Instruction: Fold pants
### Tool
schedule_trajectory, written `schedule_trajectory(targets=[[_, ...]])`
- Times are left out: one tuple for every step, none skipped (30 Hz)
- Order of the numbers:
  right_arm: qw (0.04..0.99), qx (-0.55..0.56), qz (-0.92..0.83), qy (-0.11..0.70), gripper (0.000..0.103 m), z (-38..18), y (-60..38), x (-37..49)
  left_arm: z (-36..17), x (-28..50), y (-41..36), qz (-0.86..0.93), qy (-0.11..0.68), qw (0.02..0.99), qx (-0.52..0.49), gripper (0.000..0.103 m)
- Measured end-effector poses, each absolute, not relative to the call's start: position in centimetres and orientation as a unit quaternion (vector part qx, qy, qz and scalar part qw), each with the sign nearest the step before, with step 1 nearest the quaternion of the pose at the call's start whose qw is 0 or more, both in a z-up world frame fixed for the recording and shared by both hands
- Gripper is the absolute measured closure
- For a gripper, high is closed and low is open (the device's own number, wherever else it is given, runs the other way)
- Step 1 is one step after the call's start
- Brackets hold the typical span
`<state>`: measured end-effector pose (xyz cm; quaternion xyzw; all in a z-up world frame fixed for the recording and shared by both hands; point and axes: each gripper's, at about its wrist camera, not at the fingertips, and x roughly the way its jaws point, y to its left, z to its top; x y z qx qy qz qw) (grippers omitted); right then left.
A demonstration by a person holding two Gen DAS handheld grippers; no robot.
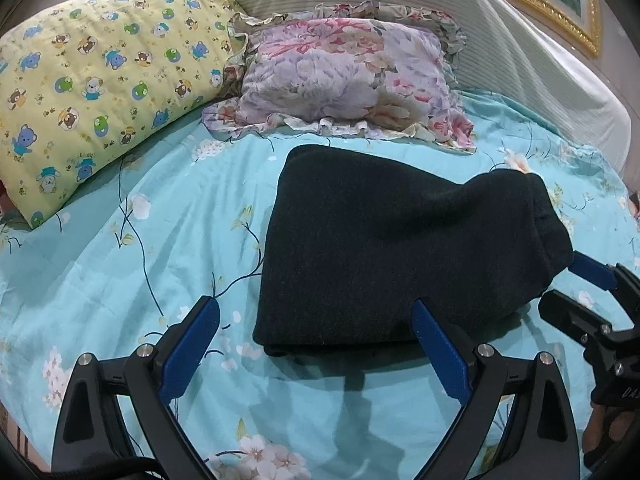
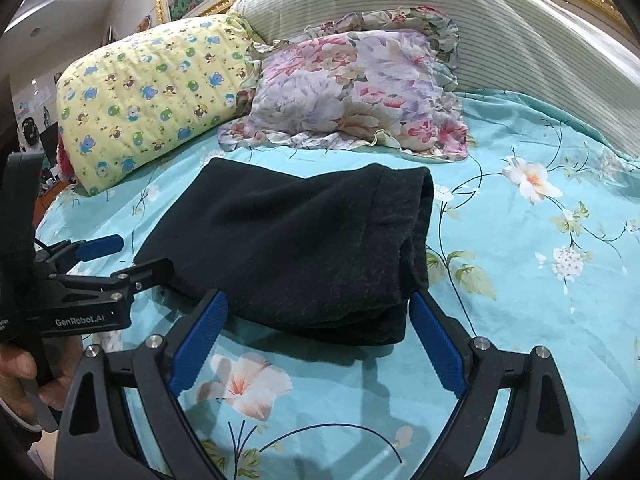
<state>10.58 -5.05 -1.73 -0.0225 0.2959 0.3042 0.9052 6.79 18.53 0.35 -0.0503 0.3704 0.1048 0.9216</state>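
The dark pants [image 1: 384,248] lie folded into a compact rectangle on the turquoise floral bedsheet [image 1: 120,280]; they also show in the right wrist view [image 2: 304,248]. My left gripper [image 1: 316,320] is open at the pants' near left corner, its jaws wide apart and holding nothing. My right gripper [image 2: 316,312] is open at the pants' near right edge, jaws wide apart and empty. The right gripper [image 1: 576,284] also shows at the right of the left wrist view, and the left gripper [image 2: 136,252] at the left of the right wrist view.
A yellow cartoon pillow [image 1: 104,88] and a floral ruffled pillow [image 1: 352,76] lie behind the pants. A striped white headboard cushion [image 1: 500,52] rises at the back. The bedsheet [image 2: 540,240] spreads to the right of the pants.
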Motion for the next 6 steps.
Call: schedule_trajectory(targets=[[0.906, -0.023, 0.304, 0.294, 0.011, -1.66, -5.05, 10.5, 0.35, 6.89, 18.65, 0.105, 0.373, 0.92, -0.055, 0.006], [0.906, -0.023, 0.304, 0.293, 0.011, -1.62, -5.06, 10.46, 0.32, 6.94, 18.7, 0.107, 0.375, 0.919, -0.058, 0.006], [0.906, -0.023, 0.304, 0.293, 0.011, -1.61, -5.11, 10.44, 0.26, 6.98, 18.75, 0.109, 0.378, 0.918, -0.059, 0.006], [0.906, -0.022, 0.304, 0.294, 0.011, -1.61, -5.11, 10.45, 0.19, 7.01, 18.76, 0.109, 0.382, 0.916, -0.062, 0.005], [0.905, -0.021, 0.305, 0.294, 0.011, -1.6, -5.14, 10.47, 0.16, 7.01, 18.78, 0.109, 0.383, 0.915, -0.064, 0.005], [0.905, -0.02, 0.305, 0.295, 0.011, -1.6, -5.16, 10.48, 0.14, 7.0, 18.72, 0.109, 0.385, 0.914, -0.064, 0.005]])
